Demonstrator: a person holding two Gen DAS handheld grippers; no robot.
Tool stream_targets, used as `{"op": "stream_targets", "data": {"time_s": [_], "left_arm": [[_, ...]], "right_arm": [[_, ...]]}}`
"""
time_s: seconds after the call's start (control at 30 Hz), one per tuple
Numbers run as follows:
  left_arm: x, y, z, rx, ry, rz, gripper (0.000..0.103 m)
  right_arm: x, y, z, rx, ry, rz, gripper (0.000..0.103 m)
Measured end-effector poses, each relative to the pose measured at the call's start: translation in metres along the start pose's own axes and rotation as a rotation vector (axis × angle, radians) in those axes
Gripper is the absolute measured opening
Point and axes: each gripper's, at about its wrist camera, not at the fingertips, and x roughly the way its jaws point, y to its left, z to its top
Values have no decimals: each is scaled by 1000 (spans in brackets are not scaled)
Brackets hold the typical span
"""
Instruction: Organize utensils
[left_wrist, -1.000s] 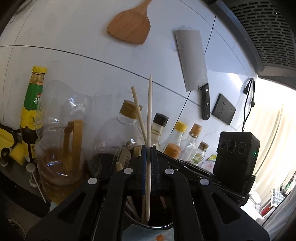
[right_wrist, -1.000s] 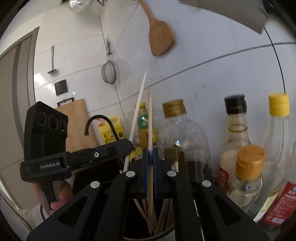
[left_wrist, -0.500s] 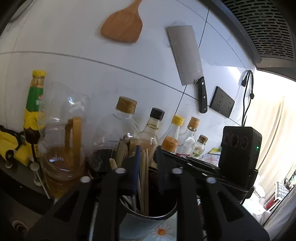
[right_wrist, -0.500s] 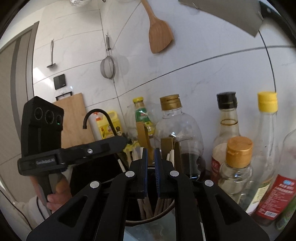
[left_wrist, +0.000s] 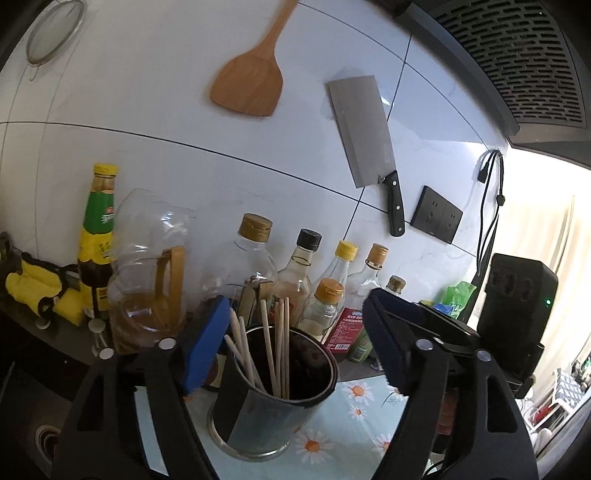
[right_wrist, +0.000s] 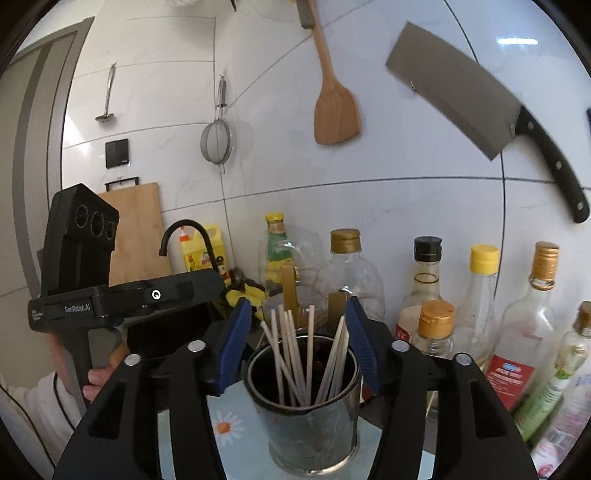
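The chopsticks (right_wrist: 295, 354) stand in the metal cup (right_wrist: 310, 424) on the worktop (left_wrist: 354, 402). The left gripper (left_wrist: 295, 343) and right gripper (right_wrist: 299, 343) both have fingers wide apart, holding nothing. I think this drop-off is finished; next, look for more loose utensils.

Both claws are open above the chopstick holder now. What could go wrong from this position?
1. The chopsticks lean loosely and stick out above the metal holder; the open right claw straddles them and could snag one.
2. Glass bottles stand crowded just behind; a sideways move may knock one.
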Motion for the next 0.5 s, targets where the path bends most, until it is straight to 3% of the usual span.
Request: {"op": "stream_targets", "data": {"time_s": [0.13,0.2,0.3,0.5], "left_arm": [[-16,-2,-1,9,-5,16,78],[-21,-4,-3,22,6,26,83],[-30,-5,-8,34,21,45,84],[-42,-6,-17,44,52,75,88]], "right_arm": [[-17,13,0,-11,-11,-16,64],[-24,19,1,-9,-18,-23,75],[-34,28,1,-5,-39,-47,83],[-46,45,0,-11,-34,-75,85]]}}
